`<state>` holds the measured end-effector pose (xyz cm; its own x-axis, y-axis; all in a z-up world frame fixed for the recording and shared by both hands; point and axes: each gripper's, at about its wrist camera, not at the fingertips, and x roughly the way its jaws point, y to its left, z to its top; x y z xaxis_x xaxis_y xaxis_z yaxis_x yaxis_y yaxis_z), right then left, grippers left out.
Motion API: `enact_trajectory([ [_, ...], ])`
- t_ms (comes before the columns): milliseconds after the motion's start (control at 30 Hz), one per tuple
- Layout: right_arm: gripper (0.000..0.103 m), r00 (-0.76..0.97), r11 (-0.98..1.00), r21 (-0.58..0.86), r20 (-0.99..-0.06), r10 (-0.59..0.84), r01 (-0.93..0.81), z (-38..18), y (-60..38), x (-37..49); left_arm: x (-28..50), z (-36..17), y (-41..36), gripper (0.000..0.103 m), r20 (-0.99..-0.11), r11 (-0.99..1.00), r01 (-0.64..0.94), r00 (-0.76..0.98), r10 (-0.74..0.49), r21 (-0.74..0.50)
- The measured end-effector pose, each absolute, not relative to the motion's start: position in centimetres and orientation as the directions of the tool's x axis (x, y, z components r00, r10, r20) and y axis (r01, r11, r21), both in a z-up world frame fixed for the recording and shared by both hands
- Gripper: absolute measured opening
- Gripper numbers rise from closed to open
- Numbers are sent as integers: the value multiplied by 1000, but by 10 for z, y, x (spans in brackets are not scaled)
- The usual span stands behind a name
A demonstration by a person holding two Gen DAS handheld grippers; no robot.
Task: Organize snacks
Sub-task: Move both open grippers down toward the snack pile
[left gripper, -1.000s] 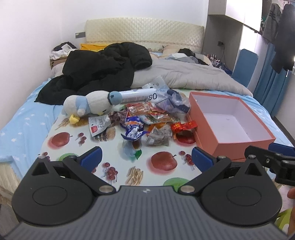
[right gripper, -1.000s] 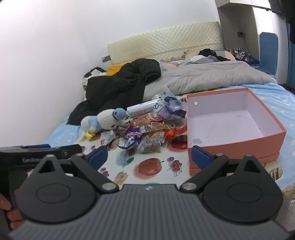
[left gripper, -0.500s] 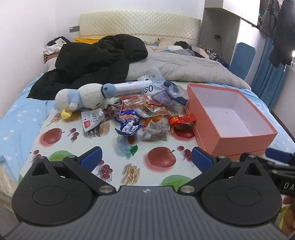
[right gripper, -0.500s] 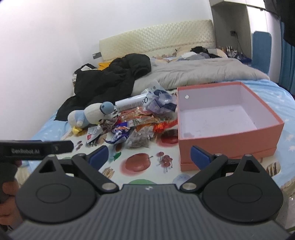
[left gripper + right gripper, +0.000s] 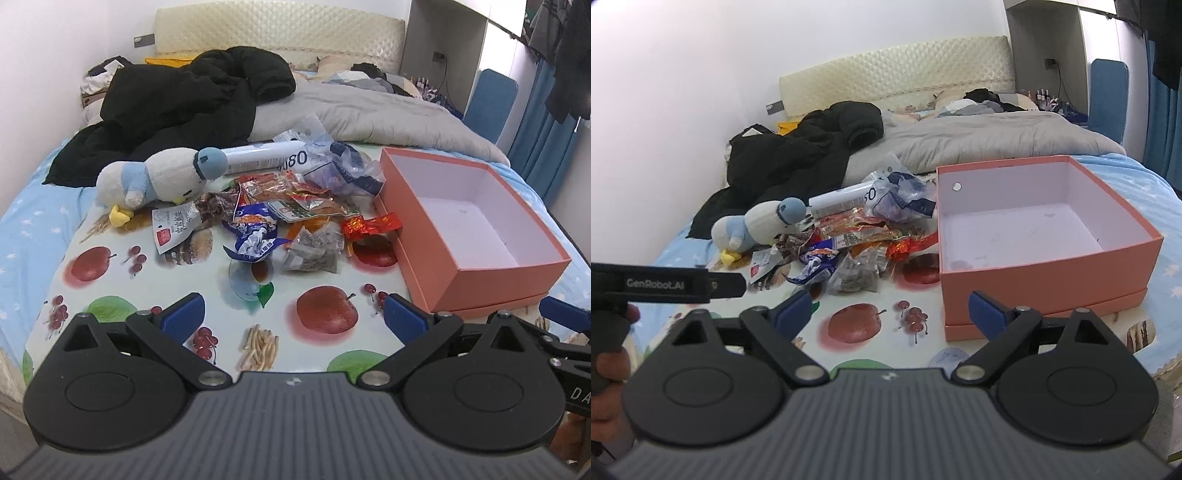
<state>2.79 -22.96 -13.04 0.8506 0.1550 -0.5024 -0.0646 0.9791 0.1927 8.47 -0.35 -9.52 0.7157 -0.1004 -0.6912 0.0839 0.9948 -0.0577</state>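
Standing by the bed, I see both grippers have crept closer to the fruit-print mat (image 5: 110,266) over the last second, so the snack heap looks bigger in both wrist views. Left gripper (image 5: 291,319) hangs over the mat's near edge with its blue tips spread wide, nothing between them. Right gripper (image 5: 888,308) is the same deal, spread and empty, sitting by the near left corner of the pink box (image 5: 1045,273). Nothing's been grabbed yet, so I'd say this is just the approach. Past the grippers lies the pile of snack packets (image 5: 291,218), just left of the box, which is bare inside. A stuffed penguin (image 5: 159,181) and a white tube (image 5: 266,155) lie at the pile's far side, then the black coat (image 5: 184,96).
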Motion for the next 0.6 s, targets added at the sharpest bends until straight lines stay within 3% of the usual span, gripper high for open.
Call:
enact_trajectory([
  [600,92,840,966,156,-479,255,-204,-142,-185,73,146,-120,25,103,-721,999,30,691,-50,-41],
])
